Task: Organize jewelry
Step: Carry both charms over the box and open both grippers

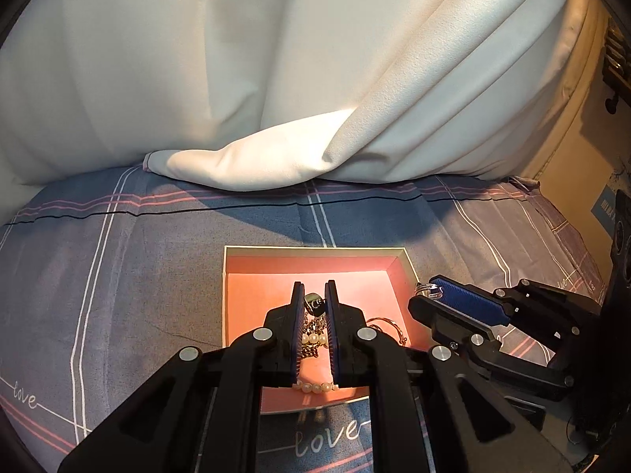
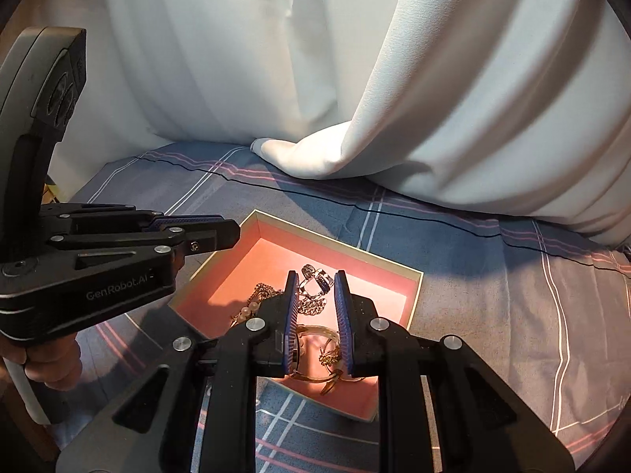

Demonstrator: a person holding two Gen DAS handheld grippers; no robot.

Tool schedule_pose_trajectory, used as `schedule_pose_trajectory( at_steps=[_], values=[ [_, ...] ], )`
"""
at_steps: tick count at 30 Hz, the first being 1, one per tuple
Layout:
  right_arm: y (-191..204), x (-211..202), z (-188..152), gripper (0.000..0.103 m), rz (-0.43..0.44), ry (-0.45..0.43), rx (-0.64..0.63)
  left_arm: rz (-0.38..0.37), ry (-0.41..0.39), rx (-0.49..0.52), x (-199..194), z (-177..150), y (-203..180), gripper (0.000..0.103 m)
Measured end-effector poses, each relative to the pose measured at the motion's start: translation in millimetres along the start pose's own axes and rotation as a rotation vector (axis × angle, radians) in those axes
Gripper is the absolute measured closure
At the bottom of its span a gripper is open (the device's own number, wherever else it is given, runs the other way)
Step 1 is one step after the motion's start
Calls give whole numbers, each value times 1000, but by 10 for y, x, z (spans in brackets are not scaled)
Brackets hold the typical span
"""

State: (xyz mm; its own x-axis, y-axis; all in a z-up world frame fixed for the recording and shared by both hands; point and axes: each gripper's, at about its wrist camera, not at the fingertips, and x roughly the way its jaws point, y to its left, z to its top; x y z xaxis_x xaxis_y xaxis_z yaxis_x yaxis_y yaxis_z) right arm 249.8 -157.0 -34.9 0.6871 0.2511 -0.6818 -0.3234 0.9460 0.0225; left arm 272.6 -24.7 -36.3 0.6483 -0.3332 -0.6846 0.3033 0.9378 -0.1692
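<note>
An open box (image 1: pixel 315 250) with a pink lining and a cream rim lies on the bed, also in the right wrist view (image 2: pixel 340 243). In it are a gold chain (image 2: pixel 263 291), pearls (image 1: pixel 314 387) and a gold bangle (image 2: pixel 315 332). My left gripper (image 1: pixel 314 288) hovers over the box, its pads closed on a small silver piece with a dark stone (image 1: pixel 314 302). From the side my left gripper (image 2: pixel 236 232) shows no gap. My right gripper (image 2: pixel 315 278) hangs above the box with a silver ring (image 2: pixel 318 276) pinched at its tips. The same ring (image 1: pixel 428 290) shows at the right gripper (image 1: pixel 430 294).
The box sits on a grey-blue plaid bedspread (image 1: pixel 118 276) printed with "love". White drapery (image 1: pixel 276 79) falls onto the bed right behind the box. A person's hand (image 2: pixel 51 362) holds the left gripper's handle. A cardboard box (image 1: pixel 572 138) stands at the far right.
</note>
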Motion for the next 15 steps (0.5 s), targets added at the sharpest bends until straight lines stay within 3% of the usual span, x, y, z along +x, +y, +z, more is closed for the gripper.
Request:
schedule_pose_trajectory(
  at_steps=[15],
  values=[
    [-114, 480, -89, 84, 2, 113, 18, 26, 112, -26, 458, -66, 75, 93]
  ],
)
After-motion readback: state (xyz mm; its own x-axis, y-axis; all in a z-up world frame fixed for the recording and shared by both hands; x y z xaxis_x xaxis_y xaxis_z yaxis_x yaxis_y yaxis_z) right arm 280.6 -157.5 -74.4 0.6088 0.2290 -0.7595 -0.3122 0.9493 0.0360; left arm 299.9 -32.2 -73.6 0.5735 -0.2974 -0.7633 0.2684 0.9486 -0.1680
